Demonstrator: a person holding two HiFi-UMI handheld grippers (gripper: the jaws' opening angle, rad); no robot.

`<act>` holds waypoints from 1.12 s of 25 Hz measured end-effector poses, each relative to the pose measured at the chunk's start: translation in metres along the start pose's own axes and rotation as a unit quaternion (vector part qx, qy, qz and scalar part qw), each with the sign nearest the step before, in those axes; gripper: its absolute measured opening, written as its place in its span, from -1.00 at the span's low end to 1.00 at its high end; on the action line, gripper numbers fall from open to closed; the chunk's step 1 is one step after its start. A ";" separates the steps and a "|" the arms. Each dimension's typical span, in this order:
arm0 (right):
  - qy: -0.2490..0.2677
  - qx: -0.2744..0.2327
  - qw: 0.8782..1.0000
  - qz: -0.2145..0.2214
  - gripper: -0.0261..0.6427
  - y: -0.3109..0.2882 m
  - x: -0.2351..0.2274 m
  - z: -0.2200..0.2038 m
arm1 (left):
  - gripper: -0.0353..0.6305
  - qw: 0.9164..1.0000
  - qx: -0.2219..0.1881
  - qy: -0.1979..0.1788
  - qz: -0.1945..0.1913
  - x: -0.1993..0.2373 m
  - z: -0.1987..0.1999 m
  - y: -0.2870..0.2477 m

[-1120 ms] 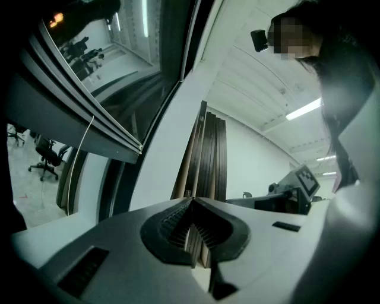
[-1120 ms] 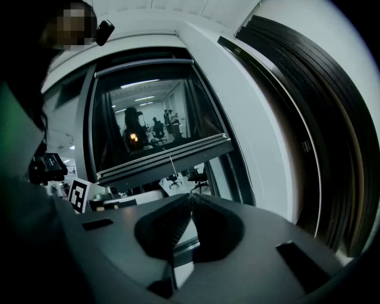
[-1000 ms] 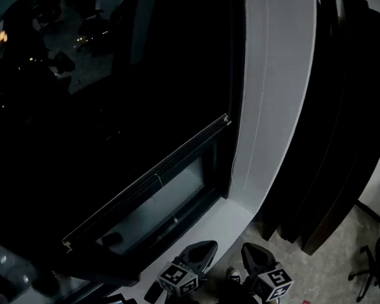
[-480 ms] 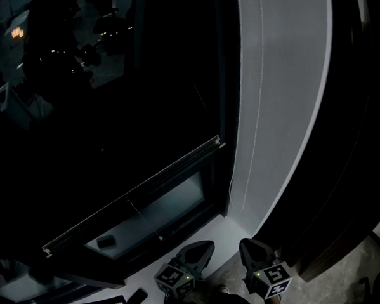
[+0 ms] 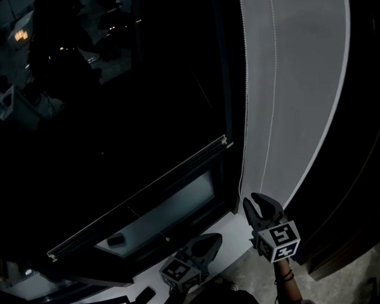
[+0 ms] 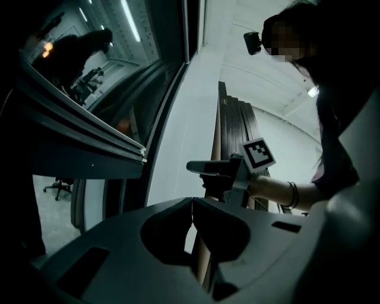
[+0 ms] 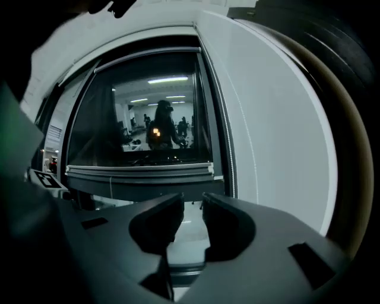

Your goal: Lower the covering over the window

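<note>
One vertical chain [image 5: 246, 113] hangs just above our right gripper [image 5: 262, 205], the nearer one, jaws just opening, empty. Left gripper [image 5: 207, 242] closed, empty

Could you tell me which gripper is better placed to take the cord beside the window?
Probably right: the right gripper sits raised beside the cord, and its jaws have just been opening with nothing between them; the left gripper is lower, farther off, shut.
</note>
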State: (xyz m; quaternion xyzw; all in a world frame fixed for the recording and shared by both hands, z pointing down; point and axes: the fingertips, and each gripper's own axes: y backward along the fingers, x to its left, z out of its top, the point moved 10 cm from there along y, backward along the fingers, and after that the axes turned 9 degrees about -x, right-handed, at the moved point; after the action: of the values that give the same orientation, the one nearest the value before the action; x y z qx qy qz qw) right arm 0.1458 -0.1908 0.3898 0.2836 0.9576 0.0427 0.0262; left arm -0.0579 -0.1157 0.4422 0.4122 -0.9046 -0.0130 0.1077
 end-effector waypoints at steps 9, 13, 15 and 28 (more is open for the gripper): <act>0.051 -0.021 0.996 -0.067 -0.62 -0.089 -0.048 0.056 | -0.88 0.999 -0.019 -0.014 -0.048 0.014 0.021 -0.025; 0.085 0.004 0.992 -0.091 -0.61 -0.123 -0.063 0.066 | -0.88 0.999 -0.016 -0.006 -0.051 0.015 0.018 -0.016; 0.092 0.009 0.991 -0.094 -0.62 -0.135 -0.068 0.067 | -0.88 0.999 -0.015 -0.002 -0.046 0.018 0.016 -0.012; 0.074 -0.019 0.995 -0.059 -0.88 -0.172 -0.090 0.080 | -0.88 1.000 -0.015 -0.002 -0.005 0.038 0.017 0.004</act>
State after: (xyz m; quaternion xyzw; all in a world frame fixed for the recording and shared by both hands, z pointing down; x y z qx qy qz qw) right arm 0.1340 -0.3777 0.2960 0.2221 0.9710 0.0800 -0.0369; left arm -0.0889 -0.1425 0.4334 0.4147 -0.9026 -0.0277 0.1117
